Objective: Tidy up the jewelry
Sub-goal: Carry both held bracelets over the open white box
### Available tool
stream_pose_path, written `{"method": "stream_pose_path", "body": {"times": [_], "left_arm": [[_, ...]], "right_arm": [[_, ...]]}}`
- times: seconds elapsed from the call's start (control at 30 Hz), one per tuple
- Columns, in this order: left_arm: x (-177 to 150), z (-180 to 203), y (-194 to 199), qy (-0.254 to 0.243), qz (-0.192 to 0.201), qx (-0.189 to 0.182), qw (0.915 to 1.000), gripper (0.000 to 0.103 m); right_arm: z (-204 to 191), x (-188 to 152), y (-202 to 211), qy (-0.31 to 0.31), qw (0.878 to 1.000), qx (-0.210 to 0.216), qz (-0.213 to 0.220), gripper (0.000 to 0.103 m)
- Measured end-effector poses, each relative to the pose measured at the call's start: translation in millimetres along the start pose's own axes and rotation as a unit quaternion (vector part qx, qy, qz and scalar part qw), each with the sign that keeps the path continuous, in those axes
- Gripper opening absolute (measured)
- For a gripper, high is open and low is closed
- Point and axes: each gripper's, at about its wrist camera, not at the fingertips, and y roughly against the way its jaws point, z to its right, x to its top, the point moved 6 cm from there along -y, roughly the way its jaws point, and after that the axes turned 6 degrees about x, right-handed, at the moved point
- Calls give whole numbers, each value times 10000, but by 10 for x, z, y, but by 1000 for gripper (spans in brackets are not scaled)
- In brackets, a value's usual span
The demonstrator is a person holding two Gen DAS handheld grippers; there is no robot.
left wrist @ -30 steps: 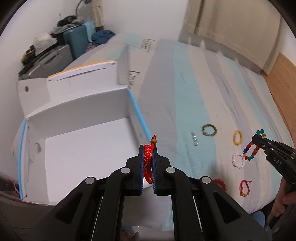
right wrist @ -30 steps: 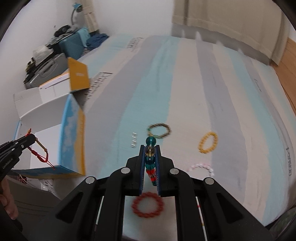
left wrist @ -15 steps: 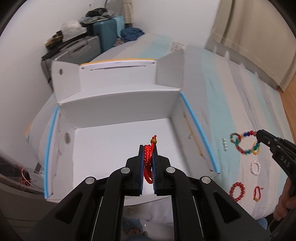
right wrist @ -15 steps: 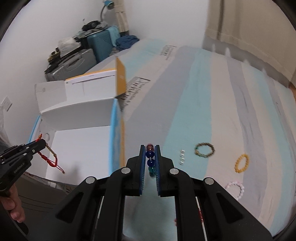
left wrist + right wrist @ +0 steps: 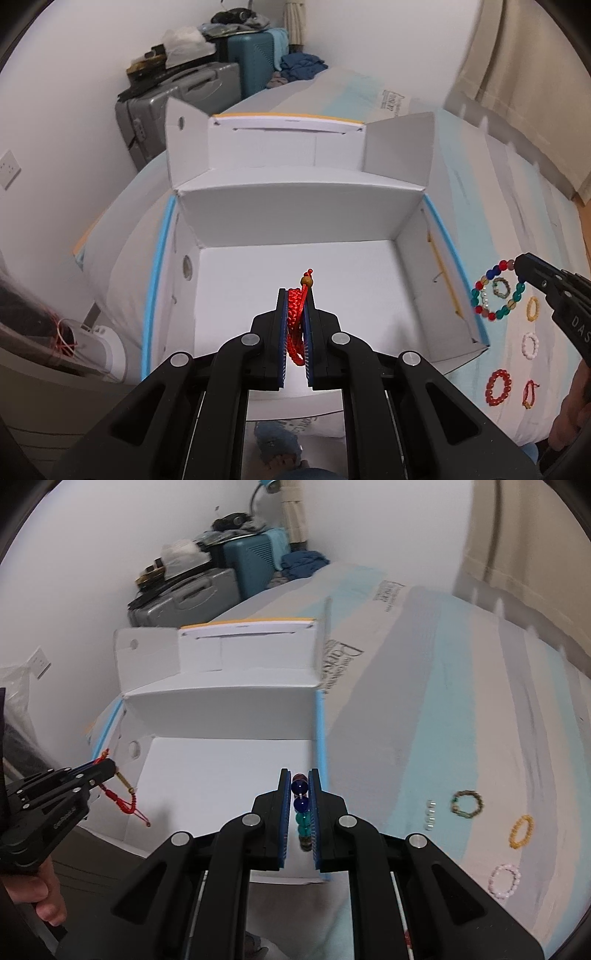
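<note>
Both grippers loaded, both over or near the white box (image 5: pixel 295 236) at the left edge of the bed (image 5: pixel 443 701).

Left gripper (image 5: pixel 295 325): jaws narrow, clamped on the red cord bracelet (image 5: pixel 296 325). Its tan bead and knot stick out past the tips; in the right wrist view the rest of the cord hangs in a loop below the tips, over the box's near-left corner. The box floor looks bare from here.

Right gripper (image 5: pixel 299 808): jaws narrow, clamped on the multicolour bead bracelet (image 5: pixel 300 805). In the left wrist view the bracelet hangs as an open ring from the tips, just outside the box's right wall, not yet over the floor.

Still on the bed, to the right of the box: a row of small silver beads (image 5: pixel 429 814), a dark green bracelet (image 5: pixel 467 804), a yellow one (image 5: pixel 521 830), a pale pink one (image 5: pixel 505 881), plus a red bead bracelet (image 5: pixel 498 387) and a small red cord piece (image 5: pixel 529 394).

Step in hand, as judged: deposit both held bracelets into the box.

Notes for doing it well:
- Bring the right gripper across the blue-edged right wall so the hanging ring clears it.
- Lower the tips toward the floor before opening; beads may bounce or roll.
- Release in separate spots, left and right, so the cord does not tangle with the beads.
- Cord may cling to the pads; open fully and lift straight.
</note>
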Motion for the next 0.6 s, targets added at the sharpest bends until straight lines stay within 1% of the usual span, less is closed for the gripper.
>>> {"method": "stream_pose_path", "body": {"times": [0.1, 0.3, 0.6], "left_arm": [[-30, -81, -64, 31, -58, 24, 10000, 7], [-129, -219, -257, 95, -234, 44, 9997, 7], [-269, -300, -580, 74, -554, 44, 9984, 7]], "right_arm": [[-163, -22, -118, 89, 9999, 75, -96, 9], [-337, -118, -386, 194, 9990, 140, -373, 9], [-382, -299, -811, 148, 9961, 163, -856, 9]]}}
